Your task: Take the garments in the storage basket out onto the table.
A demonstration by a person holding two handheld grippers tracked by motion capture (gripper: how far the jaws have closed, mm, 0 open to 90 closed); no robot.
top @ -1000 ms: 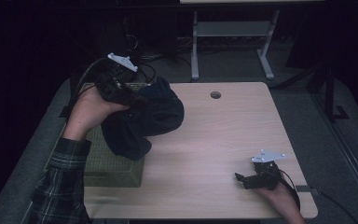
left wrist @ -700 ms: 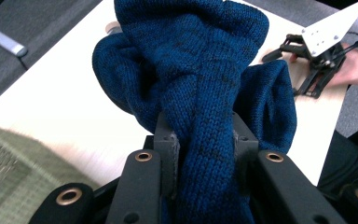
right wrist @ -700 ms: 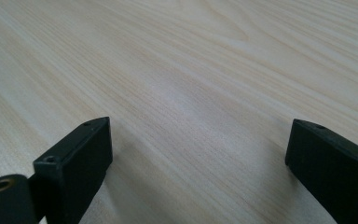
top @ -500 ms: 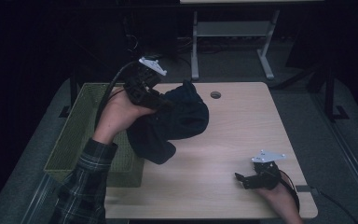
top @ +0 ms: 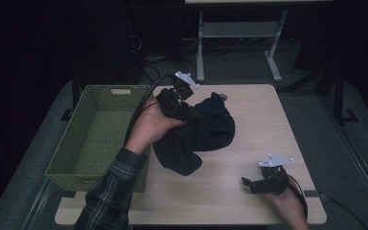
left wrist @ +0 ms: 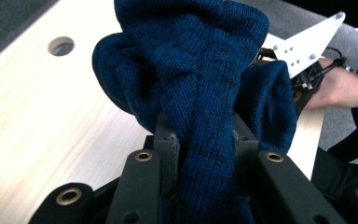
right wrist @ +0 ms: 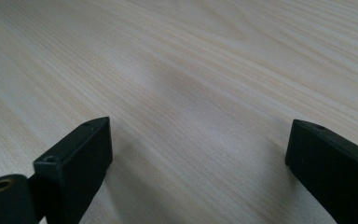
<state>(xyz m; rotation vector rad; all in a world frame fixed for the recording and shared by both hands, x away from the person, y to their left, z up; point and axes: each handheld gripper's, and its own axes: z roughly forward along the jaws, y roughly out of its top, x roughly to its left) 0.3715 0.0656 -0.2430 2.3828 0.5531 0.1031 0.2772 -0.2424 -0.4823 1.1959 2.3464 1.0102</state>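
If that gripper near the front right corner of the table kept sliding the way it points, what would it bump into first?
Probably the blue sweater held by the left gripper. The right gripper, fingers open, points left across bare table; its own view shows wood ahead, so it may pass just short of the sweater's hanging edge.

A dark blue knitted garment [top: 199,136] hangs bunched in a loose bundle over the middle of the desk [top: 268,120], toward its left edge. Its upper folds are pinched between the jaws of the left gripper [top: 191,114], where the ribbed knit [left wrist: 205,93] shows thick and soft. The lower part droops down to the desk top, just beside the green woven basket [top: 72,148] at the desk's left edge.
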